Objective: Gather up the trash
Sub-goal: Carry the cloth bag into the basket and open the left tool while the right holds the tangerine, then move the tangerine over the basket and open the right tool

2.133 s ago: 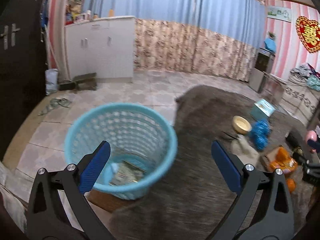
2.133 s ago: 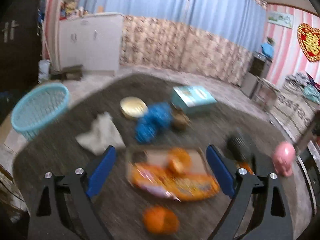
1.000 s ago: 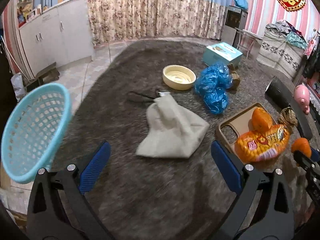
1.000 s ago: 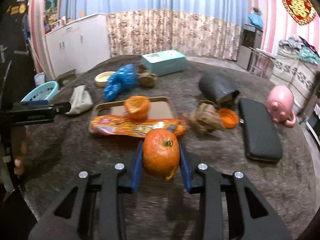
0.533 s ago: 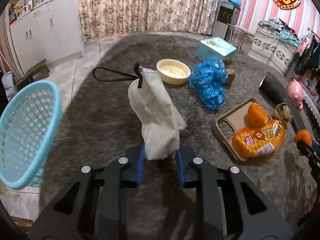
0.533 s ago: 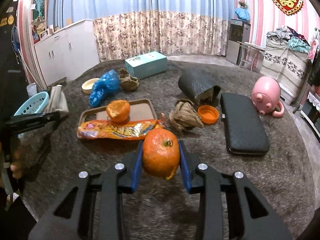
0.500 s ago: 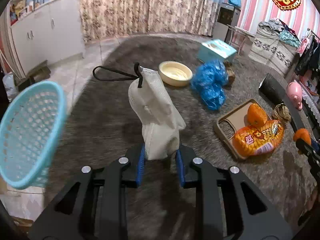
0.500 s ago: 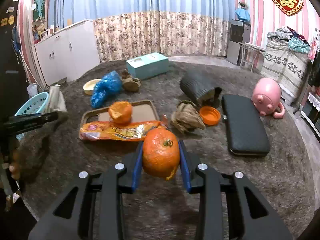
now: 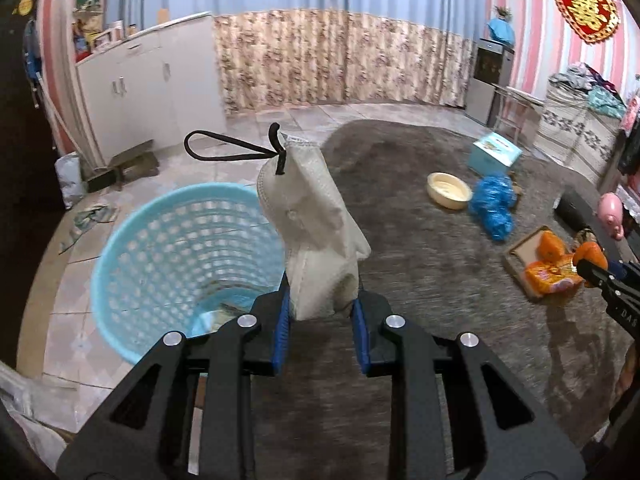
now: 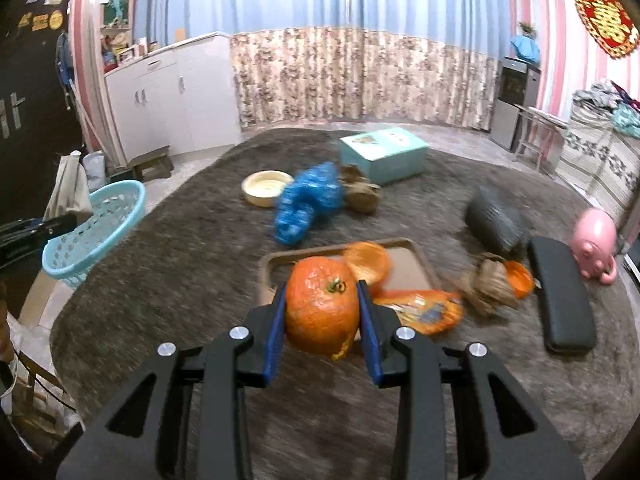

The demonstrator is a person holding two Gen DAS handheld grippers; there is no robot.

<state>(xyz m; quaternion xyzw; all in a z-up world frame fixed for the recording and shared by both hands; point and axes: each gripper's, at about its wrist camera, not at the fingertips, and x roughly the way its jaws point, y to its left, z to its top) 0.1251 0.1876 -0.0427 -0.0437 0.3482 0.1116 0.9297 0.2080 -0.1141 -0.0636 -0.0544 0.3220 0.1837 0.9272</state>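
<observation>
My left gripper [image 9: 320,312] is shut on a white face mask [image 9: 316,232] with a black ear loop, held upright by the right side of the light blue basket [image 9: 184,264], which has some trash at its bottom. In the right wrist view my right gripper [image 10: 322,312] is shut on an orange peel [image 10: 322,308] and hangs above the near edge of the brown tray [image 10: 404,268]. On that tray lie another peel [image 10: 368,260] and an orange snack wrapper [image 10: 420,312]. The same basket [image 10: 96,232] stands at the far left there, with the left gripper and mask beside it.
On the grey fuzzy table [image 10: 200,280] lie a blue plastic bag [image 10: 308,204], a yellow bowl [image 10: 266,188], a teal box [image 10: 382,154], brown crumpled paper [image 10: 486,288], an orange lid [image 10: 518,274], a dark pouch [image 10: 496,220], a black case [image 10: 560,300] and a pink pig [image 10: 596,240]. White cabinets [image 9: 152,84] line the far wall.
The left gripper closed on the mask, lifted it off the table and carried it left to the basket. The right gripper, still holding the peel, drifted left over the tray.
</observation>
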